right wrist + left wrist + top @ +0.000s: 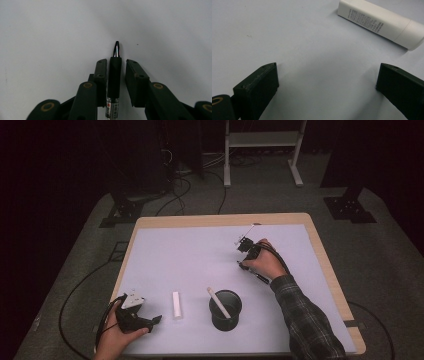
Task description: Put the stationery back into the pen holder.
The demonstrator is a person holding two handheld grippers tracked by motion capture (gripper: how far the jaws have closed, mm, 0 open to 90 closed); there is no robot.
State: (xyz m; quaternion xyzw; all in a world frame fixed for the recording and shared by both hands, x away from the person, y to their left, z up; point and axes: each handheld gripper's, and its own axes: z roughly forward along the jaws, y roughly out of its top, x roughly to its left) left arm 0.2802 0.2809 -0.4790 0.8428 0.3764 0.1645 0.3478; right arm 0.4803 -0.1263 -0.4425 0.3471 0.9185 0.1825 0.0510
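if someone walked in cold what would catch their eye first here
Probably the dark cup near the table's front edge, with a white stick leaning out of it, and a white tube lying flat just to its left. Next, the right gripper, with a black pen between its nearly closed jaws.

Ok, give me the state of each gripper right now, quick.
Left gripper: open, nothing between its jaws; a white tube lies ahead of it.
Right gripper: nearly closed around a black pen, one jaw touching it, a gap at the other.
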